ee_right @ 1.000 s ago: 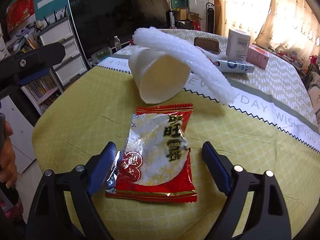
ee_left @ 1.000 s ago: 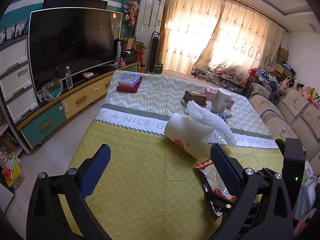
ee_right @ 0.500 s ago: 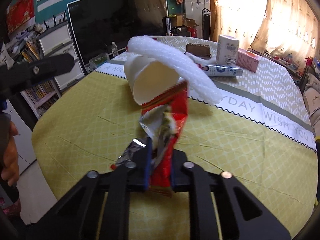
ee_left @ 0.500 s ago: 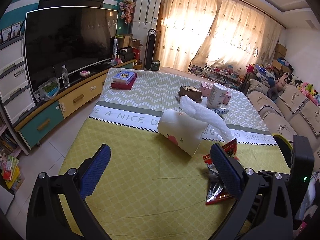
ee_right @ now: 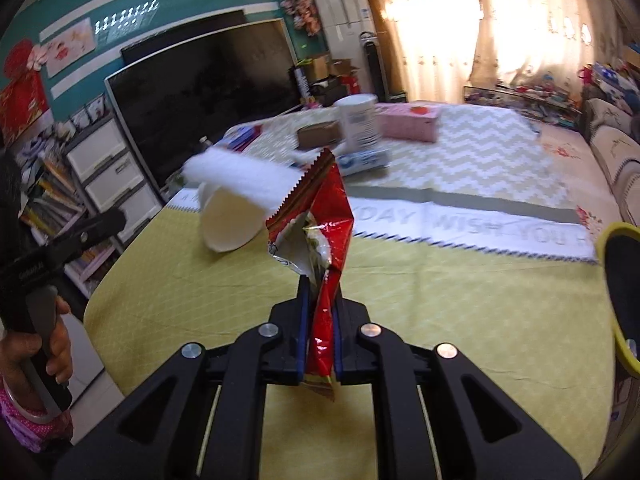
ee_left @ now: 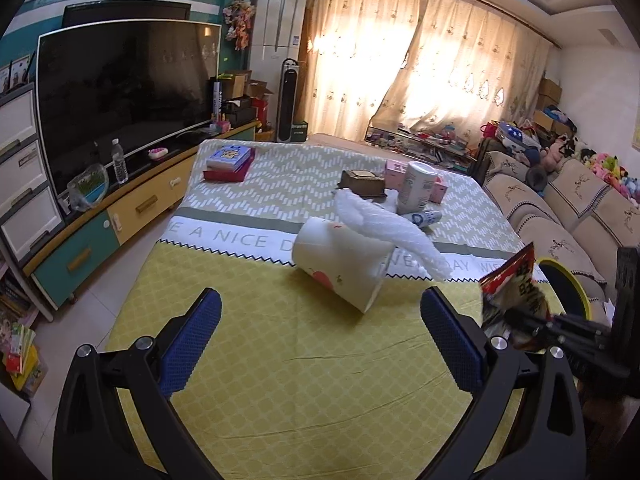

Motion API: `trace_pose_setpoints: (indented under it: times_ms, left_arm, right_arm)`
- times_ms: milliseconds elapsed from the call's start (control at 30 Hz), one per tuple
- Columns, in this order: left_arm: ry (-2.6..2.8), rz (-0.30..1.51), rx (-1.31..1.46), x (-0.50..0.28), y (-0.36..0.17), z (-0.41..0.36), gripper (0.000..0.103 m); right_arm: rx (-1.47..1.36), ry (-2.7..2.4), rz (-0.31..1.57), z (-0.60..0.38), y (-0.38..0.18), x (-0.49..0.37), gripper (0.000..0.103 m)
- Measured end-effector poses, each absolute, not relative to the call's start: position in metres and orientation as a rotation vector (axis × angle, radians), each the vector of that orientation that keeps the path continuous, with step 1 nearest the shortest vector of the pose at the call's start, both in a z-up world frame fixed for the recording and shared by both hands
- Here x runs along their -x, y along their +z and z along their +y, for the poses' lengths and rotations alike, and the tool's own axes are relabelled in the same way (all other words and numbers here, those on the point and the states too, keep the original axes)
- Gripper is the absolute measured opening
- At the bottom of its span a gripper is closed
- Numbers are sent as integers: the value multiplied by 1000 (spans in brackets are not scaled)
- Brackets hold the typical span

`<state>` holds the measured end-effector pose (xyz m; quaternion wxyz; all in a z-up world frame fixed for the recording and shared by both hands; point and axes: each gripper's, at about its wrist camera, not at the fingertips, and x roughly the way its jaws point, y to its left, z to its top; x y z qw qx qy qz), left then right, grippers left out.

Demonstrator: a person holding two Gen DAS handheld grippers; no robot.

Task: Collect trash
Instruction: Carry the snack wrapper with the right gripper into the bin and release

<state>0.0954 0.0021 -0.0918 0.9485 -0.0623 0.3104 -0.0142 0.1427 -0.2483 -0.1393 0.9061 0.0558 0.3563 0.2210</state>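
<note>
Motion blur smears the far end of the desk in the right wrist view, leaving the pink box and white canister without readable print. A yellow-rimmed bin is cut off by the right edge. The snack wrapper's lower part hides between the jaws. In the left wrist view, the right gripper is blurred, partly behind a blue finger.
</note>
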Motion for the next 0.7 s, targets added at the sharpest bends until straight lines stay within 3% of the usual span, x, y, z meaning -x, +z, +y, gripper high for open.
trace_pose_setpoints:
  times_ms: [367, 700]
  left_arm:
    - [-65, 652, 99, -103, -96, -19, 98]
    - [-80, 664, 78, -109, -98, -32, 98]
  right_arm:
    - [-172, 88, 621, -378, -121, -158, 9]
    - [-203, -187, 624, -487, -137, -180, 12]
